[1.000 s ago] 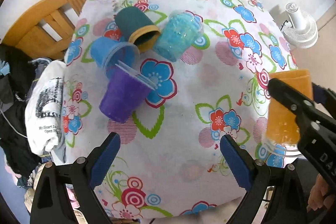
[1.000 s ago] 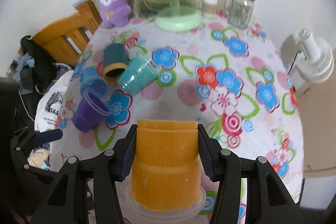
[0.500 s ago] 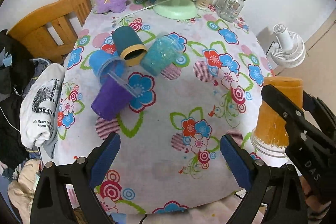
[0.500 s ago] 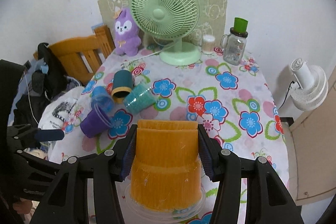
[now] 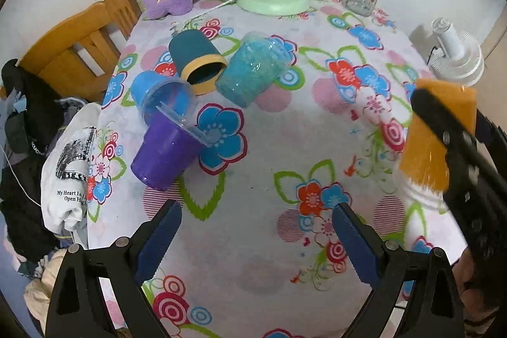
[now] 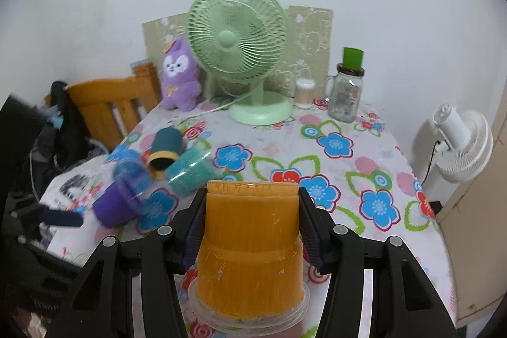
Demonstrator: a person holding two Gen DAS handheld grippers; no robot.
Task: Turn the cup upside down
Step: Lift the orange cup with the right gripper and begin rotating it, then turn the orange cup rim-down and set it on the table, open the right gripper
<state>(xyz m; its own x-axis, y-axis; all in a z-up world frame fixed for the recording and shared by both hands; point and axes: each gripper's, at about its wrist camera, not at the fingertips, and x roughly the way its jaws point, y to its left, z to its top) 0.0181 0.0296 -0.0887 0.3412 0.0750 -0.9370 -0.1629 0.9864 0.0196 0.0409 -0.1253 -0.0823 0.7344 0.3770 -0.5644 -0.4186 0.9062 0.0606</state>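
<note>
My right gripper (image 6: pixel 250 224) is shut on an orange cup (image 6: pixel 250 246) held upside down, base up and clear rim down, above the near right part of the flowered table (image 6: pixel 348 148). The orange cup also shows in the left wrist view (image 5: pixel 437 138), gripped at the right edge. My left gripper (image 5: pixel 253 236) is open and empty over the table's near edge. Four cups lie on their sides at the left: purple (image 5: pixel 164 151), blue (image 5: pixel 158 91), dark teal (image 5: pixel 196 59) and turquoise (image 5: pixel 253 68).
A green desk fan (image 6: pixel 237 46), a purple plush toy (image 6: pixel 180 75), a glass jar with a green lid (image 6: pixel 347 87) and a small white container (image 6: pixel 304 92) stand at the back. A wooden chair (image 5: pixel 79 37) with clothes is left. A white fan (image 6: pixel 459 141) is right.
Both grippers have risen and then the left came closer to the table again. The right gripper keeps the orange cup upside down and now looks more level across the table.
</note>
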